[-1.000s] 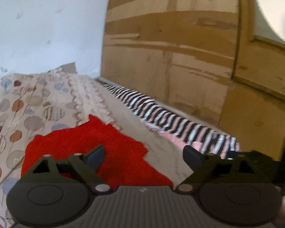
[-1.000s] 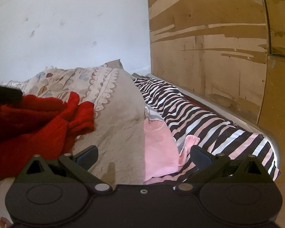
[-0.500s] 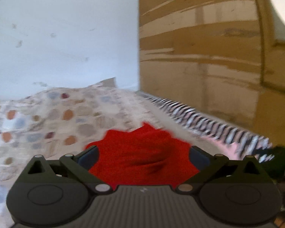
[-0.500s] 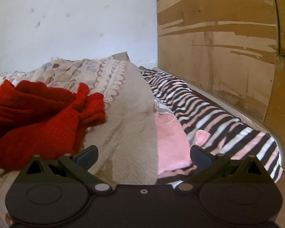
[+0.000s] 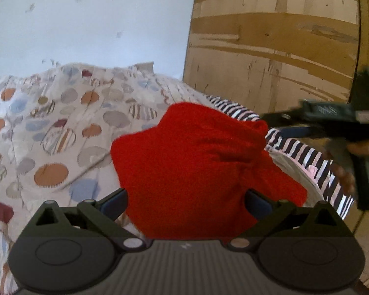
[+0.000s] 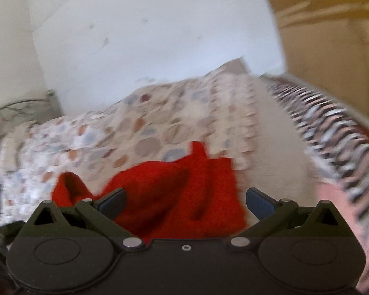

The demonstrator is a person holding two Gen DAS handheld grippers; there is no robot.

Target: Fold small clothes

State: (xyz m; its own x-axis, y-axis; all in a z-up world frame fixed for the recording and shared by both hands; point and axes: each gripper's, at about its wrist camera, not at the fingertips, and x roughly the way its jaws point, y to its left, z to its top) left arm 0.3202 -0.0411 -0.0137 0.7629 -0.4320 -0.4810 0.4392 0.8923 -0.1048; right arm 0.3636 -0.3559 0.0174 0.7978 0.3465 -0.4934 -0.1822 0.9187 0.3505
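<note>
The red knitted garment (image 5: 189, 167) lies in a bunched heap on the bed, on top of the spotted bedcover (image 5: 56, 127) with its round orange, blue and grey patches. In the left wrist view the heap fills the space between the two fingers of the left gripper (image 5: 185, 200), which stand wide apart; the cloth rises in front of them, and I cannot tell if the blue pads (image 5: 114, 202) touch it. To the right of the heap, along the wooden wall (image 5: 270, 49), lies a black and white striped cloth (image 5: 305, 152). At the right edge of this view the right gripper (image 5: 295, 125) reaches in from the right, with its tip just beside the upper right corner of the red heap.

The right wrist view is blurred. There the right gripper (image 6: 185, 200) also has its fingers wide apart, and the red knitted garment (image 6: 174, 191) is near and low between them, with one fold pointing up. The spotted bedcover (image 6: 145, 127) spreads behind it, up to the far white wall (image 6: 147, 36).
</note>
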